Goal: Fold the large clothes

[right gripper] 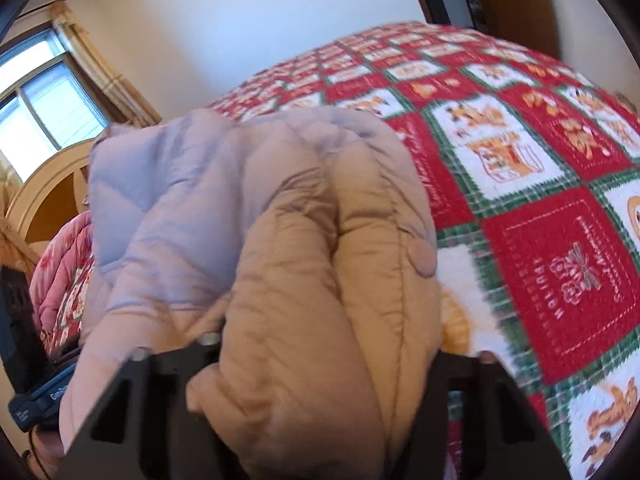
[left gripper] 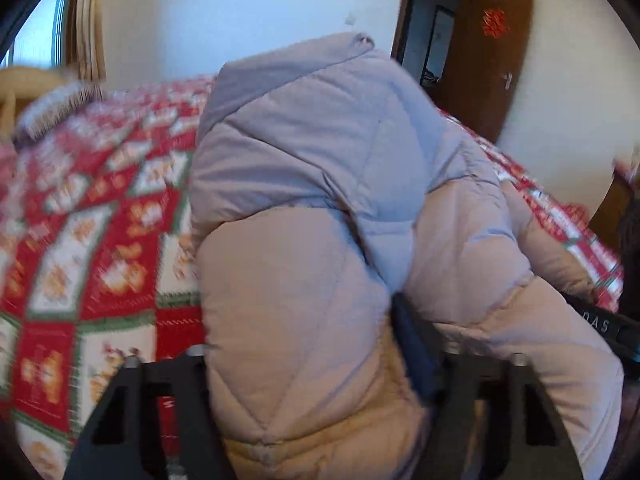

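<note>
Above the bed (right gripper: 520, 184), 2 claws, left claw (left gripper: 320, 380) and right claw (right gripper: 316, 368), each clamp the puffy jacket (left gripper: 320, 208); its slippery padding could slide free, I reckon, spoiling the fold.

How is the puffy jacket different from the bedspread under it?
The jacket is plain pale beige; the bedspread is a red, white and green patchwork with pictures. The jacket is bunched and held up by the left gripper and right gripper; the bedspread lies spread flat. Both are quilted fabric.
</note>
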Motion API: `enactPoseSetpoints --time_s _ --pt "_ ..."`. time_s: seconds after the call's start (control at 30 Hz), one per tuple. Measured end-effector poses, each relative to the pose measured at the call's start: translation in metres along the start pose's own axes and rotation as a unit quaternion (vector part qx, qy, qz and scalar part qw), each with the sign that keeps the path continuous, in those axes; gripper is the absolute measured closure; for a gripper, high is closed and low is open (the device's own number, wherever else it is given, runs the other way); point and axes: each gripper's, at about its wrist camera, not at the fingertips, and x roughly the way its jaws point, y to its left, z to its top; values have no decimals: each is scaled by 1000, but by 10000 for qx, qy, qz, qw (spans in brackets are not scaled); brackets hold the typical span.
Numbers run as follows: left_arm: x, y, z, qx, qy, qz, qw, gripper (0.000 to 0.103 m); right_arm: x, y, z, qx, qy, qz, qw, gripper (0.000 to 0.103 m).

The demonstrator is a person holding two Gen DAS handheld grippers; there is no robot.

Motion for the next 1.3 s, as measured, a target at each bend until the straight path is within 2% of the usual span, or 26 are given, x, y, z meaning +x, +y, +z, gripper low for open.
enactPoseSetpoints --time_s 0.07,0.13,0.27,0.5,0.73,1.07,1.3 --pt "-11 -11 1 268 -116 161 9994 58 -5 4 -3 -18 -105 -57 9999 64" --pt "-22 -12 2 285 -151 105 9994 61 -11 7 -4 -36 -187 -99 9998 71" --pt "-46 -4 4 291 -249 -35 9993 66 -31 17 -9 -76 -331 -11 9994 76" --pt "-116 13 8 257 -838 -5 9961 68 -72 46 -20 -182 -713 452 9963 78" --pt "-181 50 13 189 -1258 258 9915 68 -98 103 -18 -516 -1028 980 9885 78" --pt "-222 118 -7 -247 -1389 792 9868 68 -78 182 -20 -1041 -860 1468 9799 79" --pt "-236 157 -25 -535 -1385 1006 9838 68 -58 217 -29 -1336 -646 1625 9755 79"
